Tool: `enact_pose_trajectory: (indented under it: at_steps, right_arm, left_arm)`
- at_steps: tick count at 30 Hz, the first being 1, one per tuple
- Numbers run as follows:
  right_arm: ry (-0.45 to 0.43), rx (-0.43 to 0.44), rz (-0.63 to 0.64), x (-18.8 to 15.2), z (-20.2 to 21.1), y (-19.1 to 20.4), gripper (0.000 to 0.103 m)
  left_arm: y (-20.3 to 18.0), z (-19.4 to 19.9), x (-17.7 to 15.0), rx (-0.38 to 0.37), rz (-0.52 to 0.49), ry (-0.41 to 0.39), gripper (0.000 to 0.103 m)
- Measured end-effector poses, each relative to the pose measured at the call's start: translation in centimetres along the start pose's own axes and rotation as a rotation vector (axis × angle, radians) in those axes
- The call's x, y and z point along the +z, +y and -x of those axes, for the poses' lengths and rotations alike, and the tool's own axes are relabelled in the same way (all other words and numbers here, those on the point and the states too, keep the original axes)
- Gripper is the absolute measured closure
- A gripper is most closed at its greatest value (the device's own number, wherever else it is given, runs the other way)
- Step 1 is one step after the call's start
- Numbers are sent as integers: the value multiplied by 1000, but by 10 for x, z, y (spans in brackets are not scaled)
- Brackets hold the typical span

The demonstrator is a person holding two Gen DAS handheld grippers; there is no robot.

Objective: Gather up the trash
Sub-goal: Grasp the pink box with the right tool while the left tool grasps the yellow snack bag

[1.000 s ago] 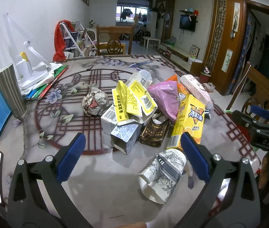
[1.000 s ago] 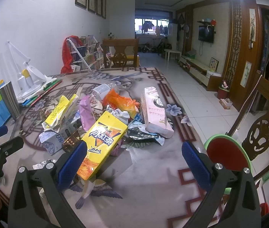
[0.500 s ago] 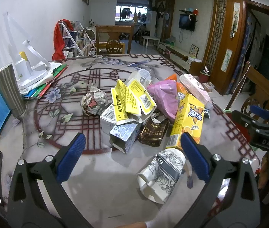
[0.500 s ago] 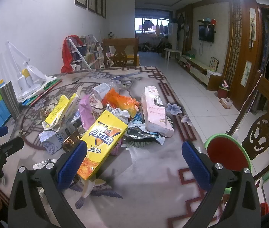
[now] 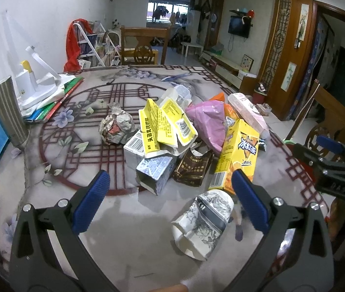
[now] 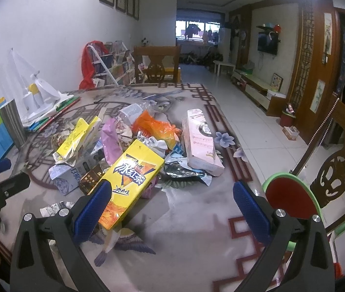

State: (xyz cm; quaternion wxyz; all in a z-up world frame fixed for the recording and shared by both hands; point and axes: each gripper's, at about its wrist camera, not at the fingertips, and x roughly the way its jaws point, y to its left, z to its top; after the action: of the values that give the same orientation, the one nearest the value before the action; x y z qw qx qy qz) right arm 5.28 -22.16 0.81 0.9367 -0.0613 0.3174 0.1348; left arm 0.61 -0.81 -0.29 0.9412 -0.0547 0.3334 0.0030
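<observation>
Glossy cardboard yellow carton [image 6: 133,177], crumpled paper ball [image 5: 117,127], ribbed metal tumbler [image 5: 6,112], shiny printed tablecloth [image 5: 128,233].

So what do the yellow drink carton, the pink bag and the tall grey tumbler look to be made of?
Yellow drink carton: glossy printed paperboard, with sharp folded edges. Pink bag: thin plastic film, probably, crumpled and slightly shiny. Tall grey tumbler: looks like brushed metal, with fine vertical lines, though ribbed plastic is possible.
</observation>
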Motion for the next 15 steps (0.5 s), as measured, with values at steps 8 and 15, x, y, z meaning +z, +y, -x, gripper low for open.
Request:
enact_pose_trajectory:
  at_steps: [8,15]
  right_arm:
    - [50,24,-2,26,-15,-10,7]
    - [112,31,-31,53,-46,-30,7]
  left_arm:
    - [-1,-15,33,0,5,32,5]
    - [1,-44,58,7,24,87,5]
